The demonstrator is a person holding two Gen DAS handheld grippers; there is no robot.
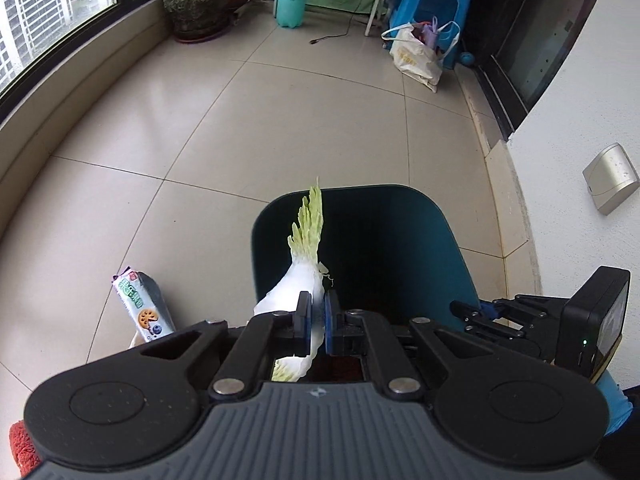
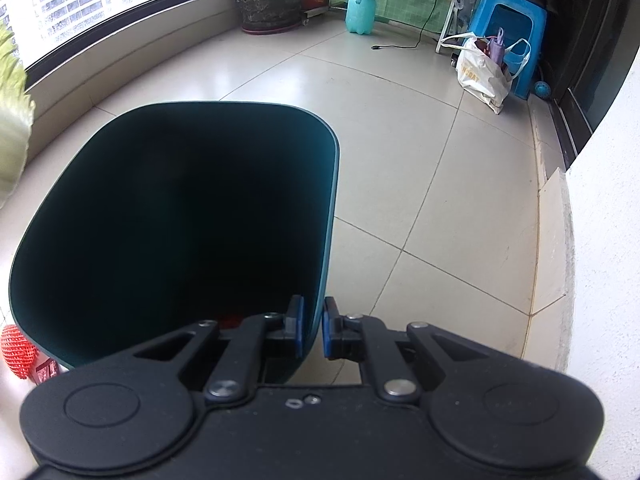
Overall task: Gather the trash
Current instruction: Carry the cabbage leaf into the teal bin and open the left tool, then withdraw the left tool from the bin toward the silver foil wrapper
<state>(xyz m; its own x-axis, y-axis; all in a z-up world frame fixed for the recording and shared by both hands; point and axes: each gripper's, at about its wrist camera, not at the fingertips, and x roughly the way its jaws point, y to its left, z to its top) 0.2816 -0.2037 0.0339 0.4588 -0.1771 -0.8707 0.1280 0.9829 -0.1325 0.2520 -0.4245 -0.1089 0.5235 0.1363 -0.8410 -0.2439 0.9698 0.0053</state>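
Observation:
In the left wrist view my left gripper [image 1: 317,322] is shut on a cabbage leaf [image 1: 306,264], white at the stalk and pale green at the tip, which stands up over the near rim of a dark teal bin [image 1: 452,248]. My right gripper [image 2: 313,326] is shut on the bin's right wall [image 2: 330,208]; its dark inside fills the left of the right wrist view. The same gripper [image 1: 464,310] reaches in from the right in the left wrist view. A snack wrapper [image 1: 142,306] stands on the floor left of the bin. The leaf's blurred green end [image 2: 12,120] shows at the left edge.
A red mesh ball [image 2: 18,352] lies by the bin's lower left. Farther off stand a large plant pot [image 1: 198,8], a turquoise spray bottle [image 1: 291,4], a white bag [image 1: 416,58], a blue stool [image 1: 432,8] and a cable [image 1: 340,32]. A white wall [image 1: 580,120] runs along the right.

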